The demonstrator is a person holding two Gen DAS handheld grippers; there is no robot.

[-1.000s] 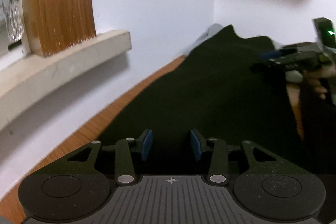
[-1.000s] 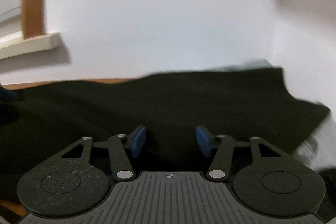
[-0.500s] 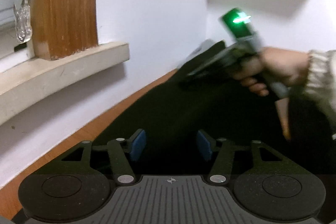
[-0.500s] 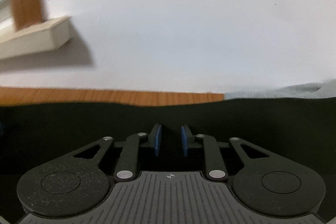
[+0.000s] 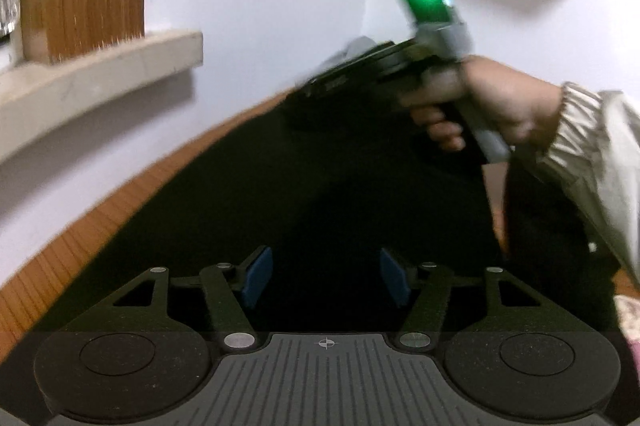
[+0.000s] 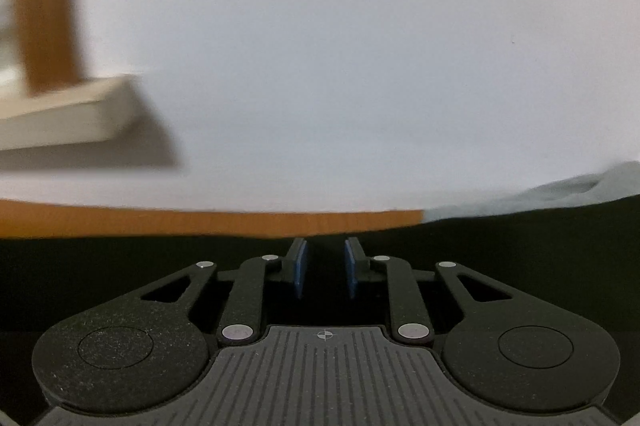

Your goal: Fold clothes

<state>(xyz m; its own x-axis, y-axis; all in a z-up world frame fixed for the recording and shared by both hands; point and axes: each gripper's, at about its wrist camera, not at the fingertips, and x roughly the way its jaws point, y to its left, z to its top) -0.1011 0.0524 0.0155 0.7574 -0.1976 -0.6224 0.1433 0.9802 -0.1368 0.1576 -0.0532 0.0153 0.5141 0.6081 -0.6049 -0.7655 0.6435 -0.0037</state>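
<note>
- Two changes since a second ago: the right gripper [image 6: 323, 268] has swung across to the far edge of the black garment [image 5: 320, 186], and its jaws have narrowed to a slim gap
- Dark cloth shows between its pads [image 6: 300, 268], but I cannot tell whether it is pinched
- Left gripper [image 5: 326, 274] hangs over the near part of the garment, jaws wide and opening, cloth below them, not clamped
- Garment lies spread along the desk [image 5: 100, 222], its far edge near the wall
- Judgement: the left has let go and the right is taking the far edge, likely for the next fold
</note>
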